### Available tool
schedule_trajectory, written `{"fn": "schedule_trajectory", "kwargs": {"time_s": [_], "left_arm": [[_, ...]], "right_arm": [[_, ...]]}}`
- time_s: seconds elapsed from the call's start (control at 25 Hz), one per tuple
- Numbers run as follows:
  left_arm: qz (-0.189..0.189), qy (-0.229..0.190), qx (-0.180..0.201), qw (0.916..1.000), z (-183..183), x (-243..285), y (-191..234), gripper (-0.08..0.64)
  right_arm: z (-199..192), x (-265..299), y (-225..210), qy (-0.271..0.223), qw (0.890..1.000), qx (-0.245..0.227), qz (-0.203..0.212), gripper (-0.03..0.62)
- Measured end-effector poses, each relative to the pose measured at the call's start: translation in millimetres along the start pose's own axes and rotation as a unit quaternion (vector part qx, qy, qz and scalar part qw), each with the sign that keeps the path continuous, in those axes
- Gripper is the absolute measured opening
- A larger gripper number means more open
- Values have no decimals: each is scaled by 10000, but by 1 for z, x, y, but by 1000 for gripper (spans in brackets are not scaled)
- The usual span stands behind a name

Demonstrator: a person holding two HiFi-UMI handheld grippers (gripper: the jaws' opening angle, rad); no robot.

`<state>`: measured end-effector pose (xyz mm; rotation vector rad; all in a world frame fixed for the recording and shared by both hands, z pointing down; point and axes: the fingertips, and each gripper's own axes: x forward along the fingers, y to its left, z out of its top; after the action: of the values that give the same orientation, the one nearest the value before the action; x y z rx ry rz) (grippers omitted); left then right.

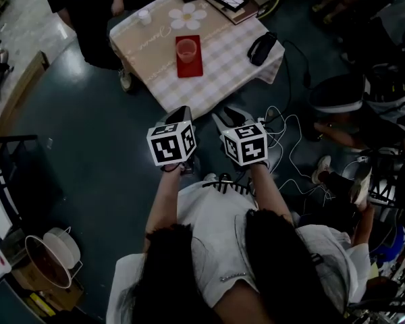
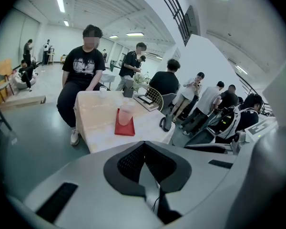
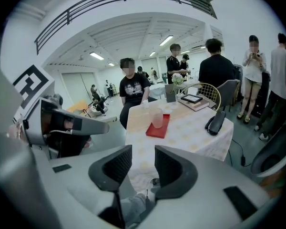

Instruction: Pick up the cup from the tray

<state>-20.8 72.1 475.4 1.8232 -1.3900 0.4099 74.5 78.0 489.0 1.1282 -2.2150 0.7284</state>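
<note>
Left tool (image 2: 144,149): it is held close before the body, well short of the surface (image 1: 223,79). Its jaws are pressed together, with nothing between them, so it is judged not to be meant for the grasp.
Right tool (image 3: 143,163): it is held just beside the left one, on the right. Its jaws are kept apart by a small gap with only air between them, probably as preparation for the cup (image 1: 186,49).
Floor (image 1: 88,147): a dark stretch is seen between both tools and the near corner of the surface, so the reach is judged as not yet made.
Tray (image 1: 189,69): it is red and is laid near the middle of the checked cloth, left of a black handset (image 1: 262,48).
Cup: it is translucent pink and is stood upright on the far part of the tray, untouched and well apart from both tools.
Far edge: a flower-shaped mat (image 1: 189,17) and a small white cup (image 1: 144,17) are placed there, near a seated person (image 1: 88,5).
</note>
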Motion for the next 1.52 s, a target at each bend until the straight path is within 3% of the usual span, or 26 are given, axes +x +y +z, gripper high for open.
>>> {"fn": "schedule_trajectory", "kwargs": {"time_s": [0.52, 1.04, 1.52], "left_arm": [[-92, 185, 34, 9998, 37, 27, 31, 3], [-197, 312, 218, 9991, 75, 47, 64, 3], [-165, 416, 277, 9986, 95, 61, 88, 4]], "right_arm": [[46, 43, 1, 12, 10000, 19, -38, 213], [89, 83, 7, -40, 9999, 7, -104, 239], [114, 113, 7, -101, 9999, -38, -110, 305]]}}
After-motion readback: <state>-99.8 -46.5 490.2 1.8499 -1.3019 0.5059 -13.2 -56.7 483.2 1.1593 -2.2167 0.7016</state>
